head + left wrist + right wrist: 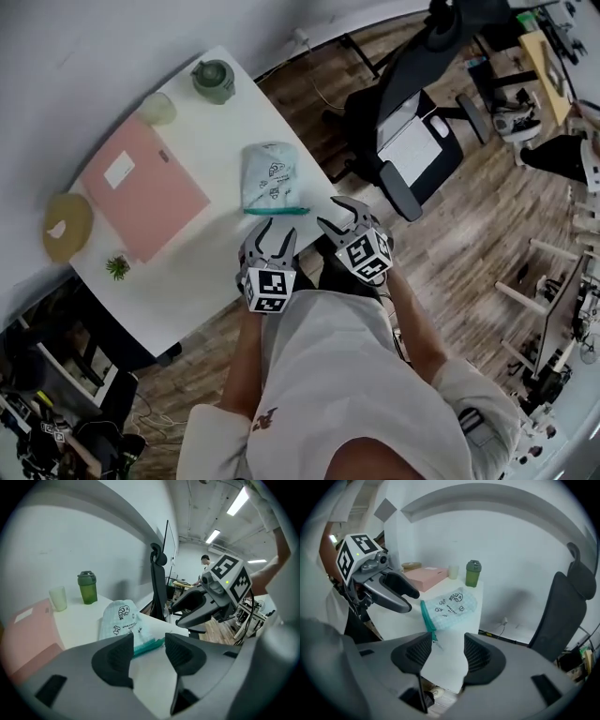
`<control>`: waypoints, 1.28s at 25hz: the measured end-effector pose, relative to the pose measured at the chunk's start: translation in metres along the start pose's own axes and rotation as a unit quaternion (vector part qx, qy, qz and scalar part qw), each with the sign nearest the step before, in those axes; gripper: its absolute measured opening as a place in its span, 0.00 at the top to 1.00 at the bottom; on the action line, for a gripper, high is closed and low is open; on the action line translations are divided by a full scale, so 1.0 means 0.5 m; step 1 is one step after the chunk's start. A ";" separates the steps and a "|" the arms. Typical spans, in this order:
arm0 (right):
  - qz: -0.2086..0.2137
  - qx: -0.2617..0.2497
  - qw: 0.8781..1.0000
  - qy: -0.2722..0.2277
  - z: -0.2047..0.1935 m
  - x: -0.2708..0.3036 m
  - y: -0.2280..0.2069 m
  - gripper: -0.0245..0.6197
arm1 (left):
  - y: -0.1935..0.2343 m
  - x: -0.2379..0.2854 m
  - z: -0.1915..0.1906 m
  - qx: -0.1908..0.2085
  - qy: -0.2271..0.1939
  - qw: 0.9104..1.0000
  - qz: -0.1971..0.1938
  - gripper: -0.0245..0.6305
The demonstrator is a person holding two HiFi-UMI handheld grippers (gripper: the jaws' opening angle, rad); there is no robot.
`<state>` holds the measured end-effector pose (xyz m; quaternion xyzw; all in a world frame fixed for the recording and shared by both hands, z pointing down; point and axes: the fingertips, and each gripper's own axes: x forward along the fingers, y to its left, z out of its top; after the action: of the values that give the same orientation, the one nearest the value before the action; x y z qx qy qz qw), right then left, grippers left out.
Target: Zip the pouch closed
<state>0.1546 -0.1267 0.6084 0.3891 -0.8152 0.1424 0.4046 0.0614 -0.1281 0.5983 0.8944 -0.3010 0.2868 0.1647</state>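
Observation:
A pale blue-green checked pouch [268, 174] with cartoon prints lies flat on the white table [192, 281], its teal zipper edge [277, 211] facing the near table edge. My left gripper [278, 231] hovers just short of that zipper edge, open, with nothing between its pads. My right gripper [333, 214] hangs beside the table's right corner, also open and empty. In the left gripper view the pouch [119, 620] lies ahead of the left gripper [149, 649], with the right gripper [187, 610] off to the right. The right gripper view shows the pouch [453, 604] and zipper [426, 616] beyond the right gripper [446, 651].
A pink folder [145, 187] lies on the left of the table. A green lidded bottle [214, 81] and a pale cup [157, 109] stand at the far end. A round tan object [67, 225] and a small plant [117, 267] sit at the left edge. A black office chair [403, 141] stands to the right.

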 end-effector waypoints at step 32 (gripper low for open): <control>0.204 -0.168 0.964 -0.023 -0.056 0.083 0.042 0.95 | -0.076 0.149 -0.076 -0.056 0.059 0.991 0.107 0.75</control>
<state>0.1392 -0.1191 0.6599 0.1445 -0.8986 0.0736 0.4076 0.1184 -0.1143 0.6690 0.8278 -0.4008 0.3374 0.2006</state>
